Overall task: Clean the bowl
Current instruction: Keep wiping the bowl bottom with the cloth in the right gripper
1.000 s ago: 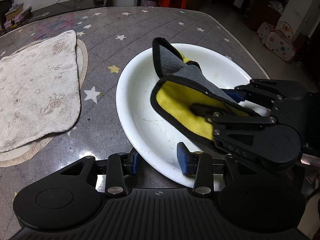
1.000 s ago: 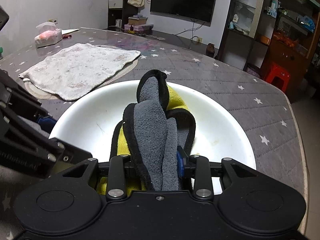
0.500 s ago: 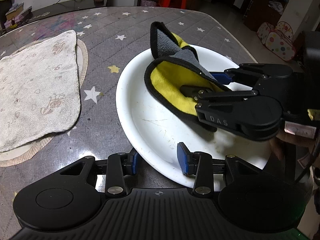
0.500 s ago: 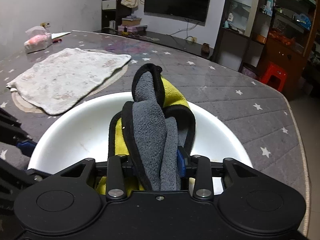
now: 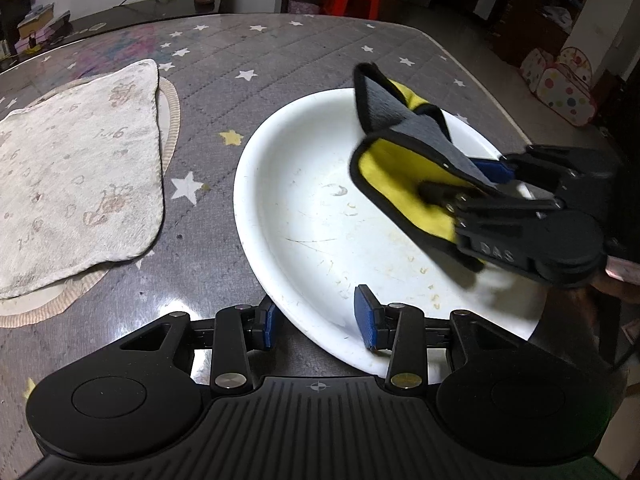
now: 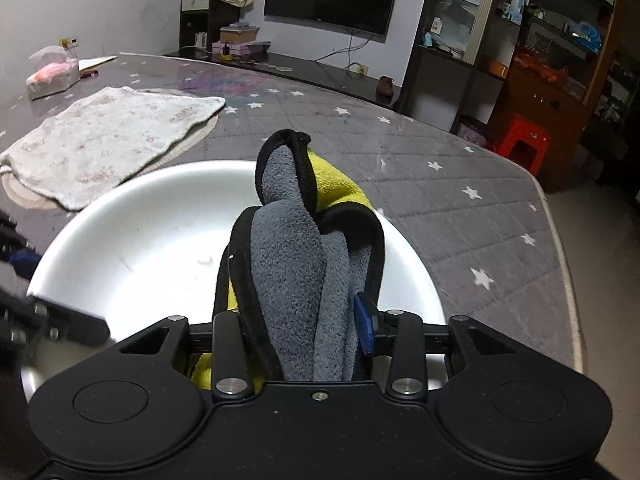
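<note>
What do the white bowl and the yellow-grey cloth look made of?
White bowl: smooth and glossy, probably plastic or melamine; it shows glare, fine scratches and dried specks. Yellow-grey cloth: soft napped fleece, likely microfibre, with fuzzy pile and black stitched edging.

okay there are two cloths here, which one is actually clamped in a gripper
The yellow-and-grey cloth, black-edged, clamped by the right gripper over the white bowl. The pale towel lies flat on the table, untouched.

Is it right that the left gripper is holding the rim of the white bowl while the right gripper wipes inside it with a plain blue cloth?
Not quite. The cloth in the right gripper is grey and yellow with black edging, not plain blue; the right wrist view shows it clearly. The rest stands: the left gripper holds the rim of the white bowl.
</note>
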Motion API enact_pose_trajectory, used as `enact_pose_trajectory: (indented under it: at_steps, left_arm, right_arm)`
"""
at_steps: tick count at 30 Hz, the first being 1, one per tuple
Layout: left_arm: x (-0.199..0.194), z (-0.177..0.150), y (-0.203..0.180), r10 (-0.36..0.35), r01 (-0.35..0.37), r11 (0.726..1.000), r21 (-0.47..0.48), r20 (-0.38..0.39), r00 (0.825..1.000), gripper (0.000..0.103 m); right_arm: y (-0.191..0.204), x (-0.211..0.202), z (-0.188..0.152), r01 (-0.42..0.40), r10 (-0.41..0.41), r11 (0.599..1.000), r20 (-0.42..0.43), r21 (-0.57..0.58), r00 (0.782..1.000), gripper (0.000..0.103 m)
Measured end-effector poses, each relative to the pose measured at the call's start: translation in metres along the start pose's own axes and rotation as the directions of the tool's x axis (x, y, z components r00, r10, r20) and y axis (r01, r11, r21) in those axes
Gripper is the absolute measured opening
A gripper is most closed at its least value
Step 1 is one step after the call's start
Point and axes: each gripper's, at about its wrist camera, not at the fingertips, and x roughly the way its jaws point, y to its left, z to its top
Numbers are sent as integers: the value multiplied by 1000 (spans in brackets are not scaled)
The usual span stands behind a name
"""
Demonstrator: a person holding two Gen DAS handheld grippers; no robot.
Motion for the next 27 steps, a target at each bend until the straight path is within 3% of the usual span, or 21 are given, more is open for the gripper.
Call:
enact_pose_trajectory:
  at_steps: [7,27]
  left_arm:
    - [0,-1,-3,21,-21,1000,-19,4,1000,40]
    - [-6,-8,-14,19,-21,997,-74,-18,1000,41]
  right_arm:
    - [5,-16,-13,-5,5,1000,-18,-22,1000,40]
    - [20,-33,-17,-149,149,989,-32,5,988,40]
